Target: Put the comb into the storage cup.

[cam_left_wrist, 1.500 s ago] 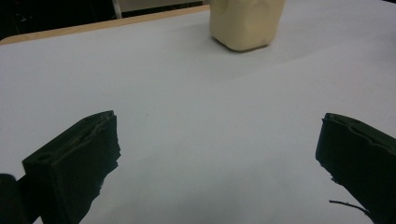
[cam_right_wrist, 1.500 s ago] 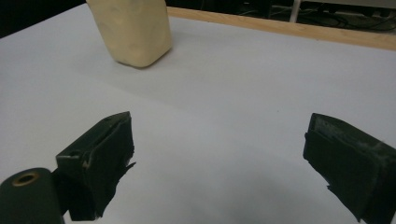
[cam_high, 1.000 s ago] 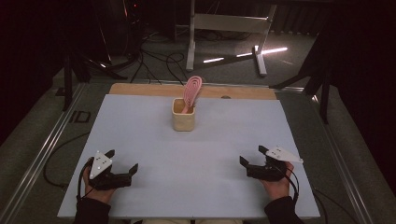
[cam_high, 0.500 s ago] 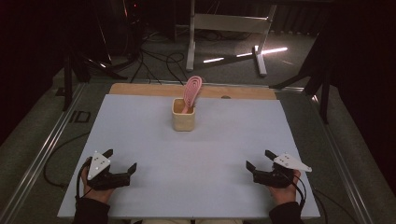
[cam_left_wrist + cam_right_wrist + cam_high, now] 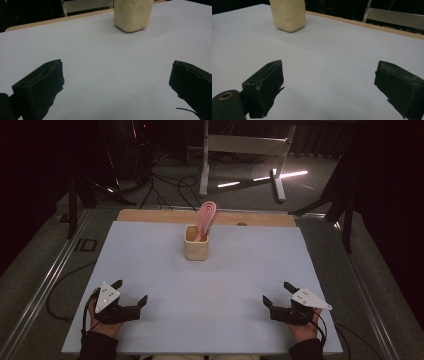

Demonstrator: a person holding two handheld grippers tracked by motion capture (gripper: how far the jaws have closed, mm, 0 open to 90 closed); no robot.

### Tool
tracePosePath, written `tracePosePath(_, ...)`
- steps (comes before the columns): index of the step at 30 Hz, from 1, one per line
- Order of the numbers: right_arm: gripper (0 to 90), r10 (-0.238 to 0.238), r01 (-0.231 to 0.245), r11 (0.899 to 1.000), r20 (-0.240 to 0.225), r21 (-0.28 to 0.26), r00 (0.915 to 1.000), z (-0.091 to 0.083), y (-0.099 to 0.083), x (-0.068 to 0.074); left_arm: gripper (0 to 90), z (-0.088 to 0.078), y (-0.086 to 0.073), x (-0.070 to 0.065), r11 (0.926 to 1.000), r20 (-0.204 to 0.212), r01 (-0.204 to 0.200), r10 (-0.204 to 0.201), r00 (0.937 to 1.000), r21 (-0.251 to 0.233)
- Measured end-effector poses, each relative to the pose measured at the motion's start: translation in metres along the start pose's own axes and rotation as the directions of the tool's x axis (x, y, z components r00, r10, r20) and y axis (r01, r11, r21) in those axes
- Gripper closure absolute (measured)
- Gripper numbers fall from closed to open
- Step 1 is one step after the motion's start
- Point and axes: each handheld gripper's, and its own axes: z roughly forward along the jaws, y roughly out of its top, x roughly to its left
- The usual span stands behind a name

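Grippers are both parked at the near edge of the table, so you're at the very start here: nothing picked up, nothing touched. Your left gripper [image 5: 131,293] and right gripper [image 5: 276,293] sit well apart from each other, jaws spread wide and empty on both.

What you're after is up at the far middle of the table [image 5: 150,250]: a cream holder cup [image 5: 196,242], squarish with rounded corners and a slightly lumpy, matte skin, looks like soft silicone or moulded plastic. Standing in it is a pink slotted spatula [image 5: 205,216], head up and leaning a bit to the right, long slits running along the blade.

Both gripper views point at the cup [image 5: 133,14] [image 5: 288,15] across bare, smooth pale-blue sheet.

My guess for the next move: reach one gripper forward and come in on the spatula above the rim. That blade looks thin and probably flexy, so pinch across the flat faces. The cup seems light, so you might want the other gripper to steady it.
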Motion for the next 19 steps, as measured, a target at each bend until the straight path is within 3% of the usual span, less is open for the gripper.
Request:
tracePosePath(5, 8.3, -0.026, 0.026, 1.000, 0.003, -0.008, 0.9996, 0.0007, 0.0000, 0.0027, 0.1, 0.0009, 0.0000, -0.0015, 1.0000, 0.008, 0.000, 0.001, 1.0000, -0.009)
tracePosePath(19, 8.3, -0.015, 0.015, 1.000, 0.011, -0.018, 0.9998, -0.0009, -0.0009, 0.0003, 0.1, -0.0002, 0.0002, -0.0011, 0.9999, -0.003, -0.005, 0.005, 1.0000, -0.010)
